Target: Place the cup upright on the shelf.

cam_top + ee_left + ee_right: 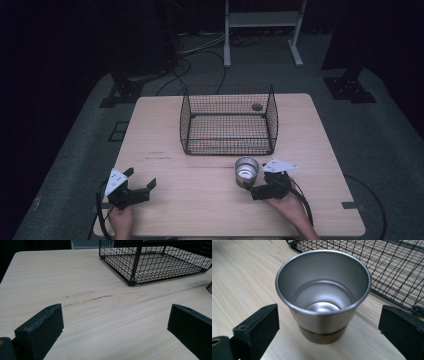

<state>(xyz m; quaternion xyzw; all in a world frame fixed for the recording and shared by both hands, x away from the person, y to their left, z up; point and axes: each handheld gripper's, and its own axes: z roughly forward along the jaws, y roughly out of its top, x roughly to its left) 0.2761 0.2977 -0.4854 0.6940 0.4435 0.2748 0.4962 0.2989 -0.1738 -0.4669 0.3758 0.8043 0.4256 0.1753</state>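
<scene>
Right gripper view: steel cup point(323, 293) upright between wide-apart jaws, untouched.

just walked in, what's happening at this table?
A person holds a claw in each hand at a wooden table. The right claw is open around a steel cup that stands upright, just short of a black wire basket; its jaws are apart from the cup's sides. The left claw is open over bare wood, holding nothing. The basket looks empty.
</scene>
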